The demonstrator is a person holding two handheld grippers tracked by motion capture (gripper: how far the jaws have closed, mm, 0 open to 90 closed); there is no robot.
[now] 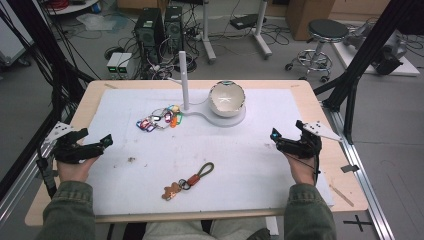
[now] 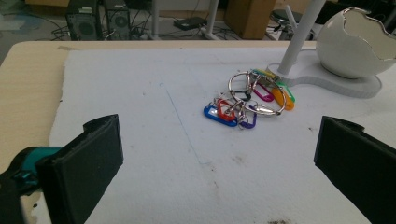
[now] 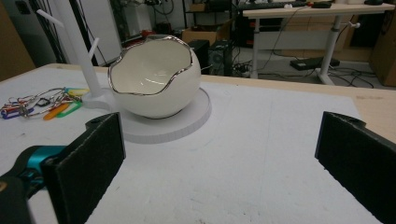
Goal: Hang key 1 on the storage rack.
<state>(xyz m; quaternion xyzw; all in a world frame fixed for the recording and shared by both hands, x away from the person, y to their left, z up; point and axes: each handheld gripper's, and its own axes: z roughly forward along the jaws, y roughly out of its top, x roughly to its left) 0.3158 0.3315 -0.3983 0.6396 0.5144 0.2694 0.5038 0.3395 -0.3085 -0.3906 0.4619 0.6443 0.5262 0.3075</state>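
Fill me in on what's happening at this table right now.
A person sits at the table holding a hand-held gripper in each hand, the left hand-held gripper and the right hand-held gripper, both open and holding nothing. On the white mat lie a bunch of coloured key tags beside the post of a white stand, whose base carries an egg-shaped bowl. Nearer the person lies a keychain with a bear charm. Nothing has been picked up yet.

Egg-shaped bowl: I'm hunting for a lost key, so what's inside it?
The egg-shaped bowl looks empty: bare glossy white wall shows in the right gripper view. Its near rim hides the very bottom.
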